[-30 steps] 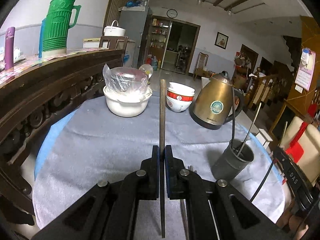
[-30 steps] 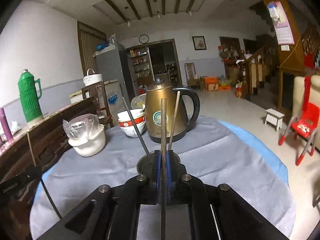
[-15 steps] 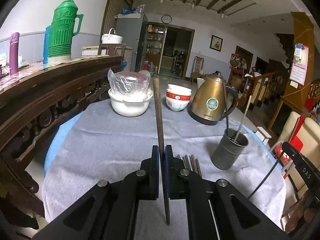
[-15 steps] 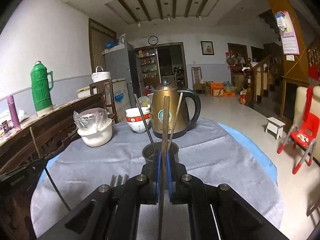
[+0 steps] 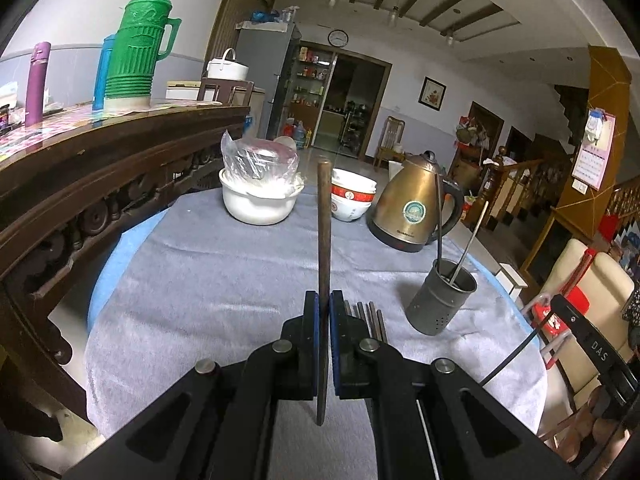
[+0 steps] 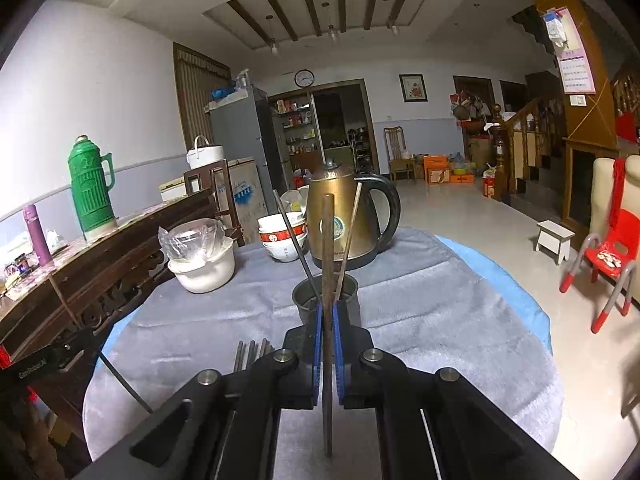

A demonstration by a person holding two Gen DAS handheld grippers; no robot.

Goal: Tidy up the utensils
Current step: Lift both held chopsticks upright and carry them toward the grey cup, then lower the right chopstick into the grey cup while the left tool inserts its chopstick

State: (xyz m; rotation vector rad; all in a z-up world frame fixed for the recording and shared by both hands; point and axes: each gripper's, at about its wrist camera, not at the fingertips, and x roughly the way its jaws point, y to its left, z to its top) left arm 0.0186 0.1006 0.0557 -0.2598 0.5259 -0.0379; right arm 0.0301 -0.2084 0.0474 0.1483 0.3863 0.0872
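Room bkgd: calendar [image 6: 572,62]; other gripper [image 5: 592,344] reads "DAS".

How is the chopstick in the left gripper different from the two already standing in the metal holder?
The brown chopstick is clamped in the shut left gripper above the grey cloth; the two thin chopsticks stand loose in the metal holder. The brown chopstick looks dark and wooden; the thin ones look slim and metallic. The brown one stands near upright in the left wrist view; the thin pair lean apart against the rim. All are long, straight sticks.
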